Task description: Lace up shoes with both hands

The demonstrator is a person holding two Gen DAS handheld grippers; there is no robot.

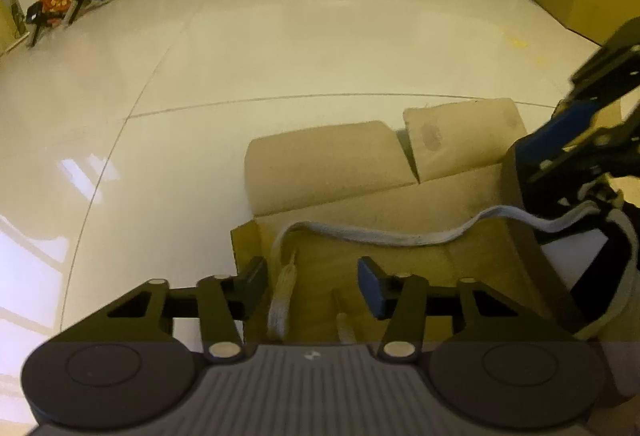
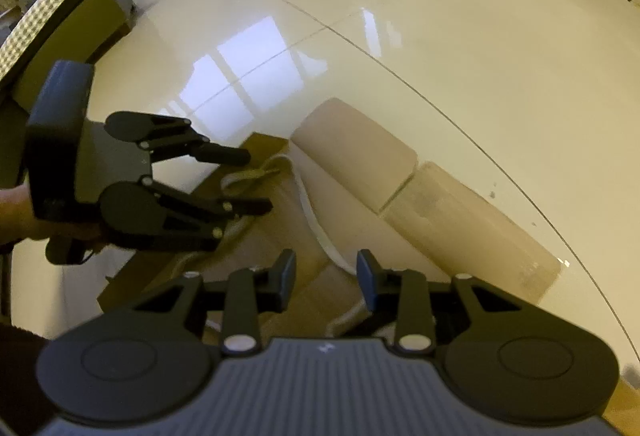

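- The shoelace (image 1: pixel 372 236) lies flat across a cardboard box (image 1: pixel 320 172), its long axis crosswise ahead of the left jaws; one end drops between them, close to the left-hand pad.
- The left gripper (image 1: pixel 312 286) is partly spread and clamps nothing; the lace end hangs loose in the gap.
- The other end runs toward the right gripper (image 2: pixel 326 276), whose jaws stand parted with the lace passing between; whether the pads pinch it I cannot tell.
- The shoe (image 1: pixel 616 276) shows only at the edge, to the right of the left jaws.
- The box stands on a glossy floor (image 1: pixel 240 36); its contents are hidden.
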